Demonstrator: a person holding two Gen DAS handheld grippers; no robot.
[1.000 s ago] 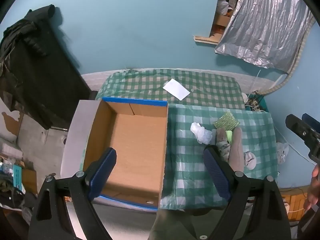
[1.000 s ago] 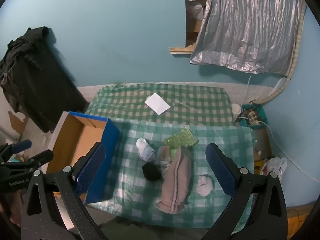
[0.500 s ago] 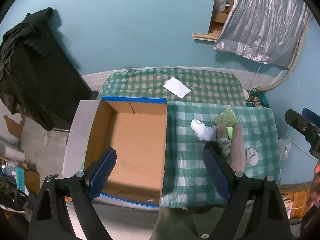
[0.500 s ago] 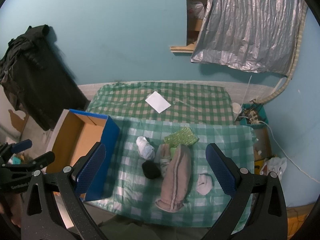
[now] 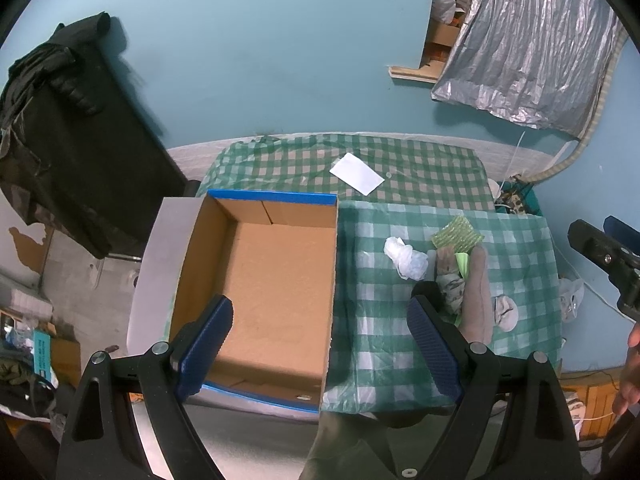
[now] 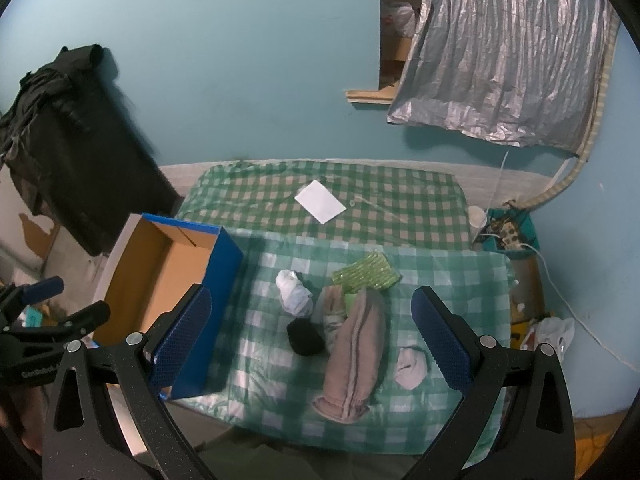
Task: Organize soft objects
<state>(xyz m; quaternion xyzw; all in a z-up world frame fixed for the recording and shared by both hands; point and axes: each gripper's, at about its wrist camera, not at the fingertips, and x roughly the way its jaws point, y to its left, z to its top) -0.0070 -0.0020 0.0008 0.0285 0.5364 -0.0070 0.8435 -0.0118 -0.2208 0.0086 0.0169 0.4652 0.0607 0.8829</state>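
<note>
An empty cardboard box with blue outer walls point(image 5: 276, 280) point(image 6: 168, 276) sits at the left of a green checked table point(image 5: 376, 320) point(image 6: 448, 288). Soft things lie in a cluster to its right: a white bundle point(image 6: 295, 294) point(image 5: 406, 258), a black ball point(image 6: 305, 337), a long brownish-grey sock point(image 6: 356, 350) point(image 5: 478, 288), a patterned sock point(image 6: 333, 311), a green knobbly pad point(image 6: 366, 272) point(image 5: 456, 233) and a small white sock point(image 6: 410, 368) point(image 5: 506, 314). My left gripper point(image 5: 320, 352) is open and empty, high above the box. My right gripper point(image 6: 308, 340) is open and empty, high above the cluster.
A white sheet of paper point(image 6: 320, 201) lies on the far half of the table. A black garment point(image 6: 68, 140) hangs at the left against the blue wall. A silver foil sheet point(image 6: 508, 48) hangs at the upper right. Cables and bags point(image 6: 508, 236) sit right of the table.
Both grippers have risen slightly, so the table looks a little smaller. Both stay open and nothing on the table has moved.
</note>
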